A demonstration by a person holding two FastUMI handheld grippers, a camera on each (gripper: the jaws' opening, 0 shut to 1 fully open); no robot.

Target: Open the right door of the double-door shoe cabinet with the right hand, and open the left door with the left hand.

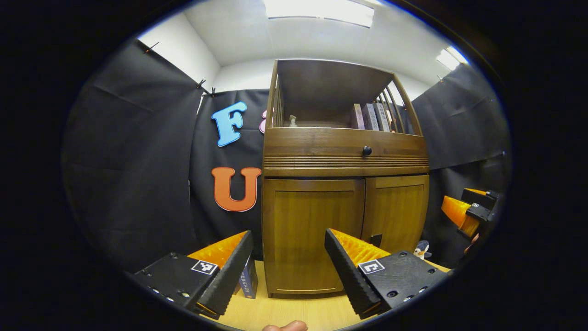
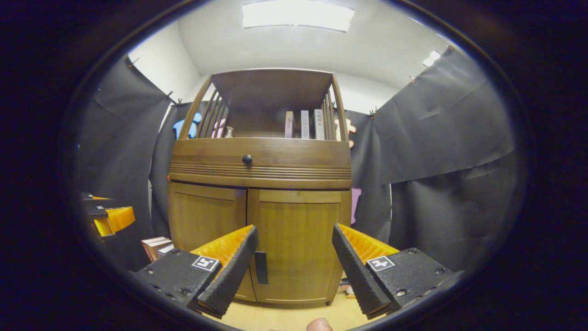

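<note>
**Both cabinet doors closed, both grippers held off in front**

Here the shoe cabinet (image 1: 344,184) stands on a pale wooden surface (image 1: 285,312) against the black cloth wall. In the left gripper view, the left gripper (image 1: 288,257) faces the left door (image 1: 314,234), its fingers (image 1: 229,271) spread wide with nothing between them and apart from the wood. The left door and the right door (image 1: 398,216) lie flush with the frame. A dark handle (image 1: 375,240) shows low on the right door, beside the seam.

In the right gripper view, the right gripper (image 2: 294,257) points at the right door (image 2: 298,243), fingers parted and empty; a dark handle (image 2: 261,267) sits just beside its left finger (image 2: 229,273). Above the doors runs a drawer with a round black knob (image 2: 247,159), and books (image 2: 305,124) stand on the open shelf on top.
</note>
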